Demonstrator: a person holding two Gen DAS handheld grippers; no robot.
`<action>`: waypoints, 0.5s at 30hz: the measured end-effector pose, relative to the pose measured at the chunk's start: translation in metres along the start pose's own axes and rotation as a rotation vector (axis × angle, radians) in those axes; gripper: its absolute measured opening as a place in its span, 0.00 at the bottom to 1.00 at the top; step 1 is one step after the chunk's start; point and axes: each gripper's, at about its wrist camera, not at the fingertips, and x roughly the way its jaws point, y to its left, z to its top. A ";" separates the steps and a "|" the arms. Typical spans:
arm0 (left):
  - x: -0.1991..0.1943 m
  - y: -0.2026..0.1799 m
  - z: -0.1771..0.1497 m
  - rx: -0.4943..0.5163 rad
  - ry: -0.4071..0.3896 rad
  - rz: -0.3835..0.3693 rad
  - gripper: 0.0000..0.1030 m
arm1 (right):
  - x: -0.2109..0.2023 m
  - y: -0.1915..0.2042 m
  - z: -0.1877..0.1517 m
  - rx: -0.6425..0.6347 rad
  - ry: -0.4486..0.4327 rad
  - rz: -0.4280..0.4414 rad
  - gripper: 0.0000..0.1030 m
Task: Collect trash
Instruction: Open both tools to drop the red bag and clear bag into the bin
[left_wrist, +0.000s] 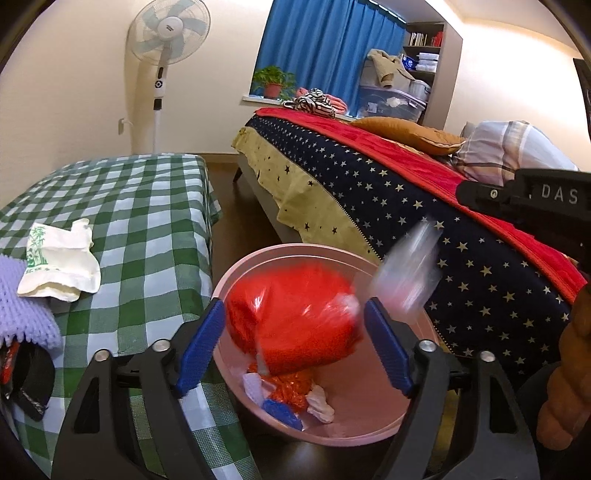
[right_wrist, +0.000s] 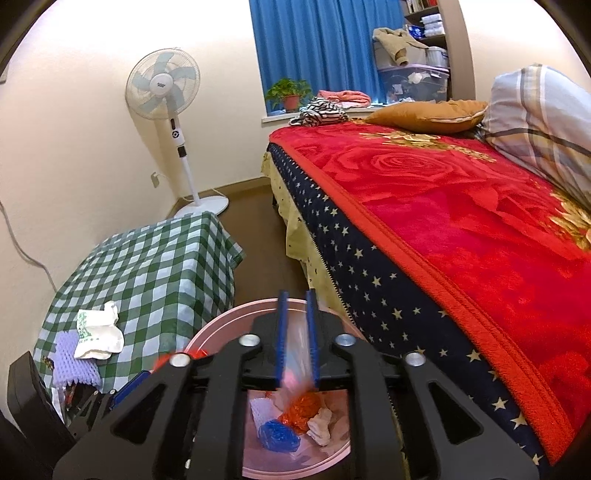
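Above the pink bin (left_wrist: 236, 273), the parted left claw (left_wrist: 295, 345) frames a blurred red bag (left_wrist: 295, 325); the right claw (right_wrist: 297, 339) pinches clear plastic (right_wrist: 297, 354).

one pink bin (left_wrist: 236, 273), two pillows (right_wrist: 428, 116), one fan (left_wrist: 171, 29), one potted plant (left_wrist: 273, 79)

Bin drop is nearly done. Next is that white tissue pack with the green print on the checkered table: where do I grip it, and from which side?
Take the tissue pack from above with the open left gripper, which is nearer. Pinch across its narrower middle. It lies flat and soft on the checkered table, so the fingers can press down and gather it. Avoid the near corner, which touches the purple knit.
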 end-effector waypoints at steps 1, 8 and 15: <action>0.000 0.001 0.000 -0.002 0.000 -0.001 0.76 | 0.000 -0.002 0.000 0.007 -0.001 -0.009 0.30; -0.009 0.010 0.000 -0.014 -0.009 0.008 0.76 | 0.000 -0.002 -0.001 0.006 -0.009 -0.017 0.37; -0.034 0.021 0.003 -0.011 -0.052 0.046 0.72 | -0.004 0.005 -0.002 -0.015 -0.024 -0.004 0.37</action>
